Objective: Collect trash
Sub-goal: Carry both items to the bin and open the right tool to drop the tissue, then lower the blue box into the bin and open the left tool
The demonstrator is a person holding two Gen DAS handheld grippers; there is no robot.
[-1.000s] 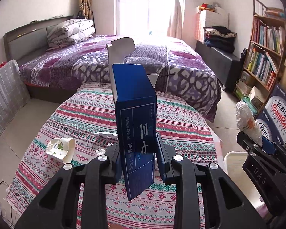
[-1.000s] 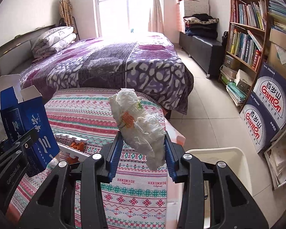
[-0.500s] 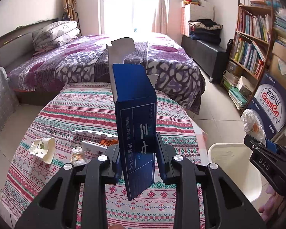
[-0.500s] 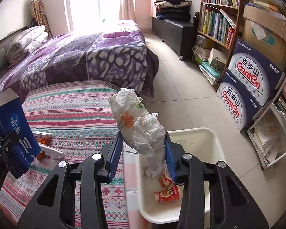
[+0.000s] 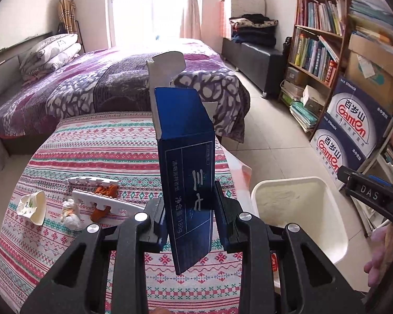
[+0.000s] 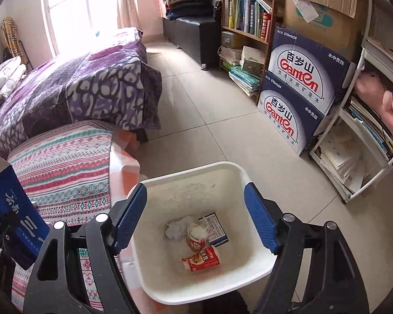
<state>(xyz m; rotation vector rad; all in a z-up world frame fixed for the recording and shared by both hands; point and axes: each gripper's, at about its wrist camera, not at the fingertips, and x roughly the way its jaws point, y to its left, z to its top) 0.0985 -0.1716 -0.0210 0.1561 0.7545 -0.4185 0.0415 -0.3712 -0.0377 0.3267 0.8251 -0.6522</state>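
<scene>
The left gripper (image 5: 188, 219) holds a blue box (image 5: 187, 162) by its narrow sides, fingers (image 5: 159, 222) pressed on the lower half. The box stands nearly upright, long axis up and down and leaning a little, its open end with white flaps pointing up and away over the striped tabletop (image 5: 112, 144). On that tabletop lie a crumpled paper cup (image 5: 32, 207), a paper wad (image 5: 71, 213) and white foam pieces (image 5: 97, 196) with orange scraps.

The right gripper (image 6: 196, 217) hangs over a white bin (image 6: 154, 267) on the floor beside the tabletop. Its fingers (image 6: 129, 217) have just been opening and now stand wide with nothing between them. In the bin lie crumpled paper (image 6: 176, 229), a small cup (image 6: 195, 236), a red wrapper (image 6: 201, 259) and a dark packet (image 6: 216, 227).
</scene>
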